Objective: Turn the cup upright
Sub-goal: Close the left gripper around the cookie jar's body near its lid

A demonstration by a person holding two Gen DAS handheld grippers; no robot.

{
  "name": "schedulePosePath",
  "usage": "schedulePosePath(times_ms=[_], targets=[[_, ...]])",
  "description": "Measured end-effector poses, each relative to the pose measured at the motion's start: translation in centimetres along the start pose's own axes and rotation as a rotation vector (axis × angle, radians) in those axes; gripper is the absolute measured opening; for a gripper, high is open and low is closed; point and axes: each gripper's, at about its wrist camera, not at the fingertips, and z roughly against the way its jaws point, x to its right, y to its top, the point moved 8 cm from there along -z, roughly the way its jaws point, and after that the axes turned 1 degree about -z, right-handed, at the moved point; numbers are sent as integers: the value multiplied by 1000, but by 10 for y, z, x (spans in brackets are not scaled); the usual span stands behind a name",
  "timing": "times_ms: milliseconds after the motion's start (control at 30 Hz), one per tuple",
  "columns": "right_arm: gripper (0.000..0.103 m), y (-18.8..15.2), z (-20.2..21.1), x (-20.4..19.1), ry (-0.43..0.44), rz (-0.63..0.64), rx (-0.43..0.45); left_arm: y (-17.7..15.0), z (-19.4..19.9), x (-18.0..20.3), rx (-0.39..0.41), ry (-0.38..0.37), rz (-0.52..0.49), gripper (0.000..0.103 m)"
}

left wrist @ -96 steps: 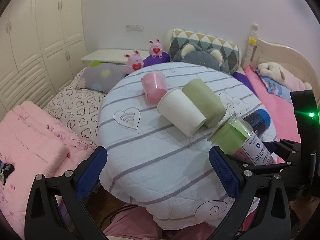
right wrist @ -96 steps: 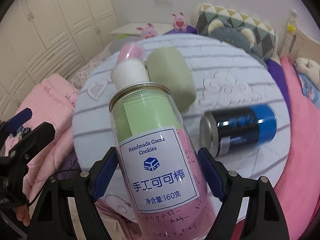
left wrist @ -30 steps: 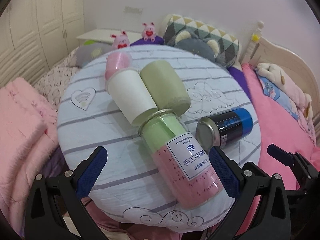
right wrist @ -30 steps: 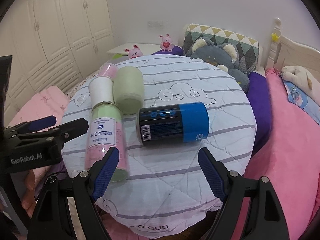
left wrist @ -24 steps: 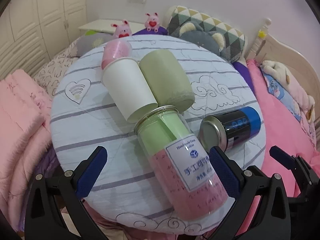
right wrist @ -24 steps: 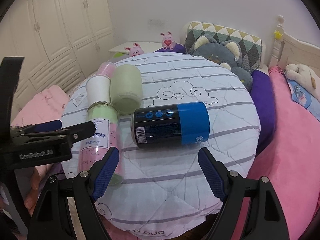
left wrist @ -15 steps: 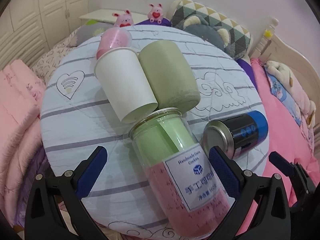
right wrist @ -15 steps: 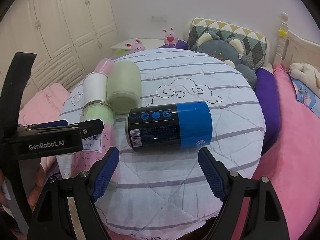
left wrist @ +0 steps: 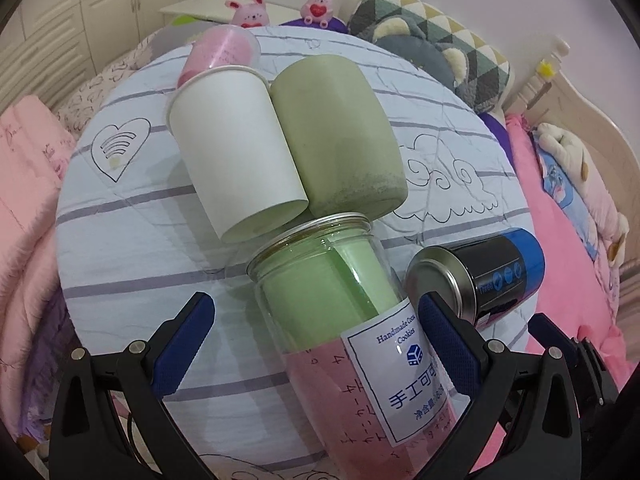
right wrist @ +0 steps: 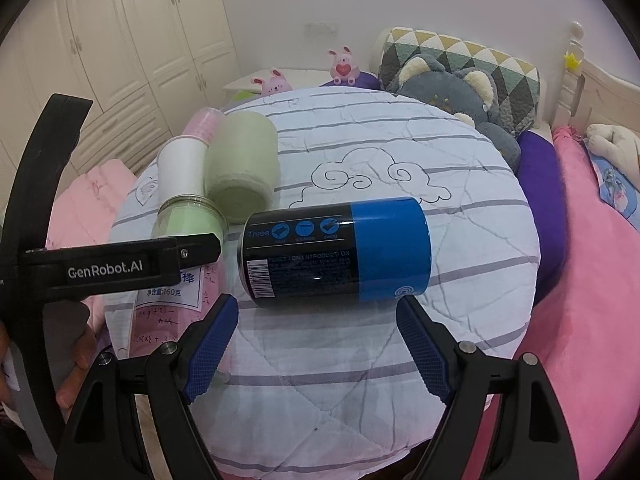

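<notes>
Cups lie on their sides on the round table (left wrist: 132, 216) with its striped quilt cover: a white cup (left wrist: 236, 152), a green cup (left wrist: 340, 136) touching it on the right, and a pink cup (left wrist: 220, 54) behind the white one. All three sit ahead of the left gripper (left wrist: 316, 340), beyond its blue fingertips (left wrist: 188, 336). That gripper's jaws stand wide apart, and between them lies a clear cookie jar (left wrist: 352, 320), on its side, its metal-rimmed end just beside the mouths of the white and green cups. The jar's labelled flank lies close against the right-hand finger; I can't tell whether they touch.

Just off that gripper's right finger lies a black-and-blue can (left wrist: 480, 276), also on its side. From the other camera the can (right wrist: 336, 252) lies crosswise directly ahead of the right gripper (right wrist: 318, 332), whose jaws are spread wide and hold nothing. The green cup (right wrist: 242, 168) lies beyond its left finger.
</notes>
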Motion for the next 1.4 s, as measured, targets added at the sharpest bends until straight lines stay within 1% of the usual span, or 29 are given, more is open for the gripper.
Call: schedulePosePath(times_ms=[200, 367, 433, 533, 633, 733, 867, 1033, 1100, 1133, 1200, 1400], targets=[[83, -1, 0, 0, -2, -1, -2, -3, -7, 0, -44, -38, 37, 101], [83, -2, -2, -1, -2, 6, -7, -5, -10, 3, -63, -63, 52, 98], [83, -1, -2, -3, 0, 11, -6, -5, -11, 5, -59, -62, 50, 97], [83, -1, -2, -5, 4, 21, -9, -5, -9, 8, -52, -68, 37, 93], [83, -1, -2, -5, 3, 33, -11, -4, -9, 13, -57, -88, 22, 86], [83, -2, -1, -8, 10, 44, -13, -3, -11, 14, -72, -92, 24, 86], [83, -1, 0, -9, 6, 57, -16, -5, -19, 14, -121, -122, 59, 89], [83, -2, -1, -9, 8, 67, -20, -6, -25, 16, -147, -111, 62, 93], [83, -2, -2, -9, 5, 71, -22, -5, -28, 16, -153, -109, 61, 93], [83, -1, -2, -9, 6, 70, -23, -5, -29, 17, -157, -110, 54, 92], [83, -1, -2, -9, 8, 69, -22, -3, -27, 19, -151, -125, 39, 85], [83, 0, -1, -13, 11, 78, -21, -3, -22, 19, -136, -133, 23, 85]])
